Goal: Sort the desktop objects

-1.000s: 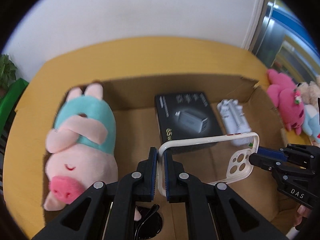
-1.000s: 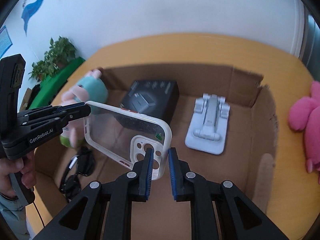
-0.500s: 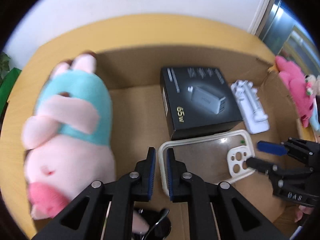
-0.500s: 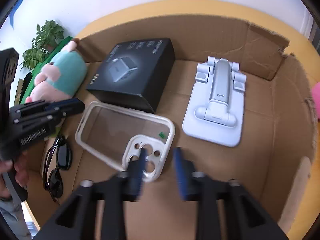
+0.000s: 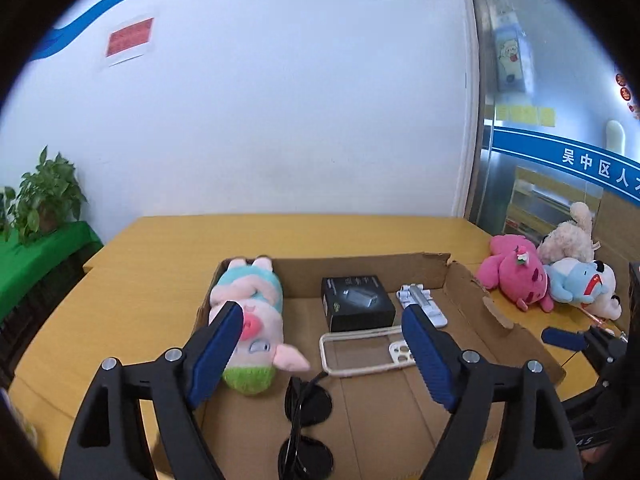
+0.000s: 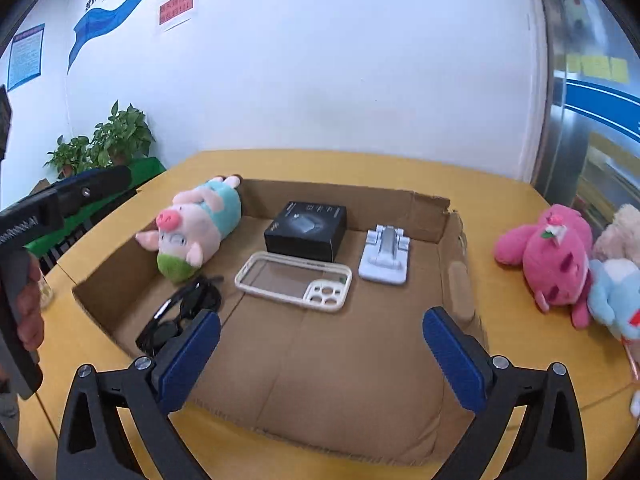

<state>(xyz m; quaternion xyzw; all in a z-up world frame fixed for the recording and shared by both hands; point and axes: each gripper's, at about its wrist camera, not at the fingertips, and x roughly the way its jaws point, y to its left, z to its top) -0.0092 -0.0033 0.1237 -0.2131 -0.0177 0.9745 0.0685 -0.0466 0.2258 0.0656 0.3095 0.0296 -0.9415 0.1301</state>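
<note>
1. Nearest the lens, the left tongs (image 5: 322,344) are seen spread wide and holding nothing, at the bottom of the left wrist view; the right tongs (image 6: 322,354) are likewise wide and unloaded at the bottom of the right wrist view.
2. Just beyond, a pair of black sunglasses (image 6: 180,314) is seen lying on the floor of the shallow brown cardboard box (image 6: 456,240), at lower left of the right wrist frame.
3. At mid-frame a clear phone case with a cream rim (image 6: 294,276) lies flat in the box, just in front of a black charger carton (image 6: 306,230), beside a white folding phone stand (image 6: 384,256).
4. A pink plush pig in a teal shirt (image 6: 194,222) rests along the box's left wall.
5. Outside the box, at the right edge, a pink plush bear (image 6: 554,252) and a pale blue plush toy (image 6: 616,300) lie on the yellow wooden surface (image 6: 500,200).
6. The case's placement is judged finished; next, a reach rightwards to a plush toy is called for, with the tongs closed on its soft body.
</note>
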